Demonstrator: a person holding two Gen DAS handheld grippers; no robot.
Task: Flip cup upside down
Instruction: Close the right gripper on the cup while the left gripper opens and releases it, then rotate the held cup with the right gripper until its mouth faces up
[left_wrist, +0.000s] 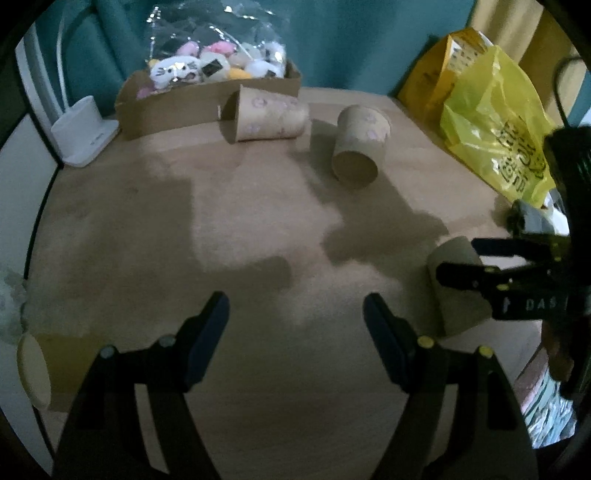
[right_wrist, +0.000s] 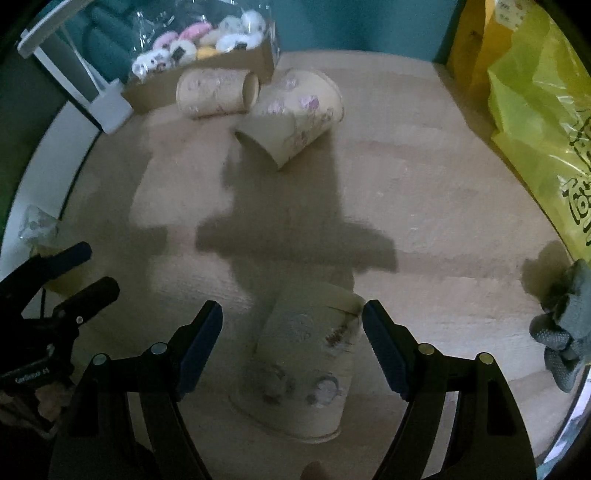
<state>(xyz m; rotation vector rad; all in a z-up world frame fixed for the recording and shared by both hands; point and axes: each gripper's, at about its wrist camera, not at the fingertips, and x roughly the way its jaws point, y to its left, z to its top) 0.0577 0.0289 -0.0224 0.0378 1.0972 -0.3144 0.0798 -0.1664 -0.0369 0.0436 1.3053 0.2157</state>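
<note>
A patterned paper cup (right_wrist: 306, 365) stands upside down on the tan table, between the open fingers of my right gripper (right_wrist: 293, 347), which do not touch it. In the left wrist view the same cup (left_wrist: 456, 291) shows at the right with the right gripper (left_wrist: 461, 264) around it. Two more paper cups lie on their sides at the back: one (left_wrist: 267, 114) by the cardboard box, one (left_wrist: 360, 144) to its right; the right wrist view shows them too (right_wrist: 218, 92) (right_wrist: 295, 118). My left gripper (left_wrist: 295, 339) is open and empty over bare table.
A cardboard box of plush toys (left_wrist: 207, 88) and a white stand (left_wrist: 83, 129) sit at the back left. A yellow plastic bag (left_wrist: 495, 122) fills the right side. Another cup (left_wrist: 33, 369) lies at the far left edge. A grey cloth (right_wrist: 565, 325) lies at the right.
</note>
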